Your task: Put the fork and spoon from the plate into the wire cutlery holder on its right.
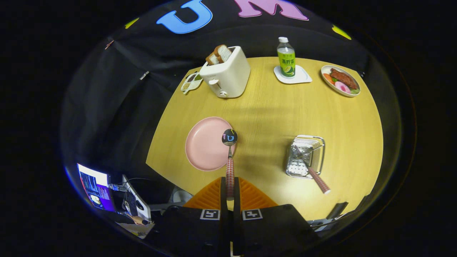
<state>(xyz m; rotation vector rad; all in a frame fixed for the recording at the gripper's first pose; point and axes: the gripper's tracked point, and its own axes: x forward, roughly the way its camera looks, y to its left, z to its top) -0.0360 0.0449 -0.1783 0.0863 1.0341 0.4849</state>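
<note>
Gripper (230, 191) closed on the red-checked handle of the spoon (229, 142), spoon bowl raised over the right rim of the pink plate (205, 144) near the tabletop's left edge, fork (314, 171) leaning in the wire cutlery holder (305, 155) further right.

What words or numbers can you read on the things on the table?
Green label on the clear plastic bottle: writing too blurred to read.
Two square black-and-white markers on the gripper, shut on the red-checked spoon: patterns, no words.
So no text can be read.
</note>
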